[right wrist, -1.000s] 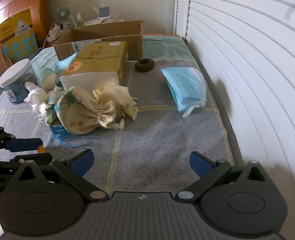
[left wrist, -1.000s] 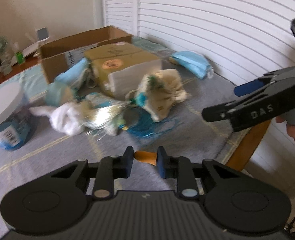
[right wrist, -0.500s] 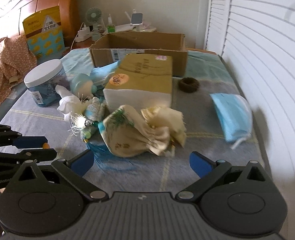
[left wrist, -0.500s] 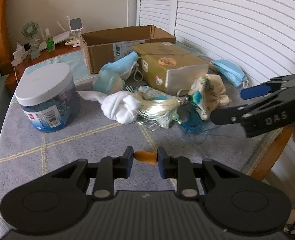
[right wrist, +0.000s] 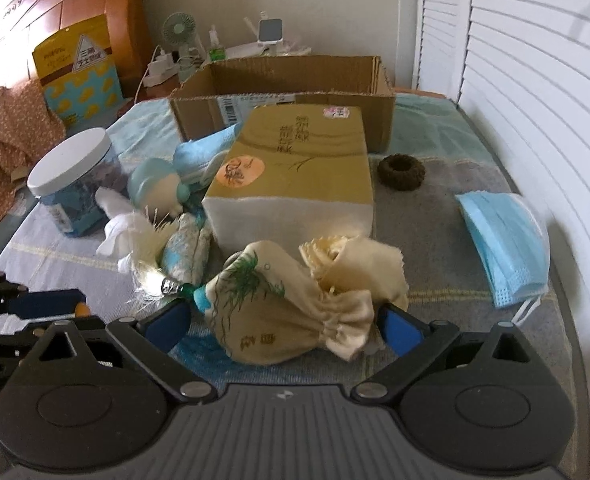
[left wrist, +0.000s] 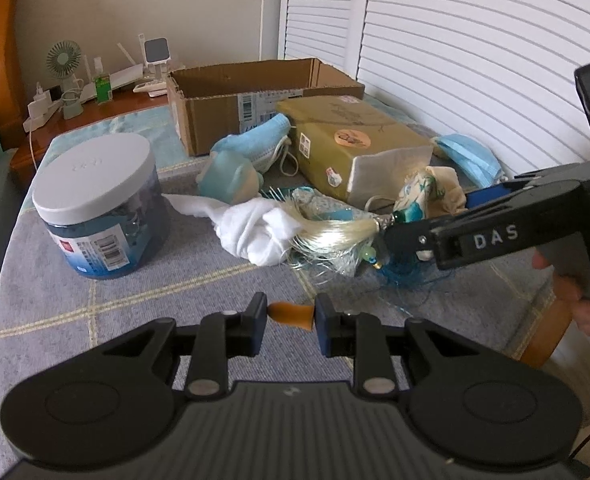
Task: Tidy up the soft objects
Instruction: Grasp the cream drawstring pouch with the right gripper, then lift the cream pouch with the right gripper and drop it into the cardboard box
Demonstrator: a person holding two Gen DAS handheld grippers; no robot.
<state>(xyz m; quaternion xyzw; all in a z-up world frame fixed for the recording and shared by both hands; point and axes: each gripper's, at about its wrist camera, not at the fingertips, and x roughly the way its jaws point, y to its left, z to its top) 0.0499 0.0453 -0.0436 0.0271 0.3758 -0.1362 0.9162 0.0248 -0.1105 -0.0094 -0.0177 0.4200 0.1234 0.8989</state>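
Note:
A cream drawstring pouch [right wrist: 263,304] with a green print lies on the grey checked cloth, in front of a yellow tissue pack [right wrist: 295,168]. My right gripper [right wrist: 287,320] straddles the pouch with a blue pad on each side. Its jaws are closing, and the pads are at the cloth's edges without squeezing it. In the left wrist view the same gripper [left wrist: 435,216] reaches in from the right, over the pouch [left wrist: 427,192]. My left gripper [left wrist: 291,316] is shut on a small orange piece [left wrist: 293,315], held above the cloth nearer the front.
An open cardboard box [right wrist: 287,80] stands at the back. A white-lidded jar [left wrist: 99,204], a white cloth [left wrist: 255,228], a pale tassel [left wrist: 335,236] and a blue soft toy [left wrist: 231,176] lie left of the pouch. A blue face mask [right wrist: 503,240] and a brown hair ring [right wrist: 401,170] lie right.
My right gripper has moved forward until the pouch sits between its jaws, which have narrowed a little. The left gripper has swung left and still holds the orange piece.

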